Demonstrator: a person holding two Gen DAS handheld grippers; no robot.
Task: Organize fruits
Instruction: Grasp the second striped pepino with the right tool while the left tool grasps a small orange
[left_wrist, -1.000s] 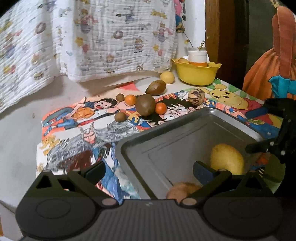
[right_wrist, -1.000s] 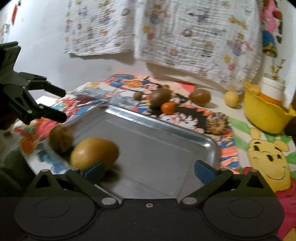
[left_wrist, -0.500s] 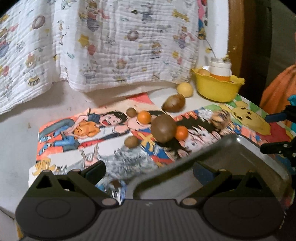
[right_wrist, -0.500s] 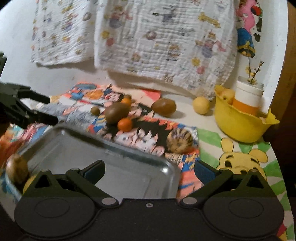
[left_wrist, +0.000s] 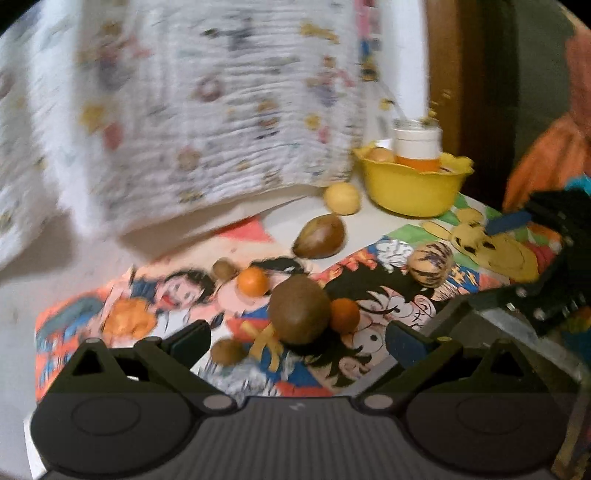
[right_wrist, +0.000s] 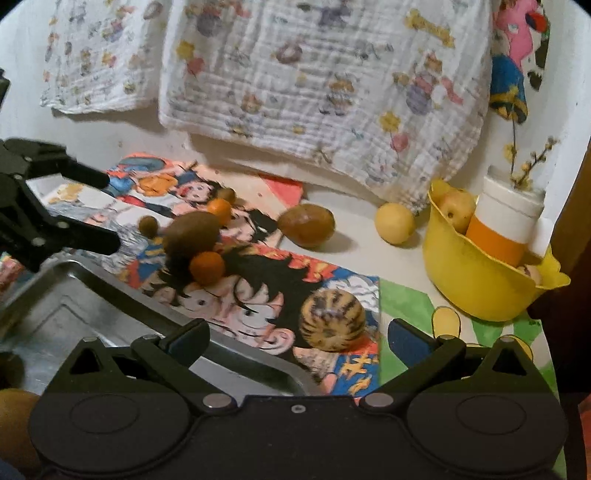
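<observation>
Fruits sat loose on the cartoon mat: big brown fruit touching an orange, striped melon just beside the metal tray. Left gripper was spread wide, holding nothing, above the brown fruit. Right gripper was spread too, empty, near the melon. Yellow bowl stood far right.

No legible text, label, brand, number or sign in either view. The cartoon mat and hanging printed cloth carry pictures only; any lettering on them is too blurred to read. The white-and-orange container bears no readable label.
</observation>
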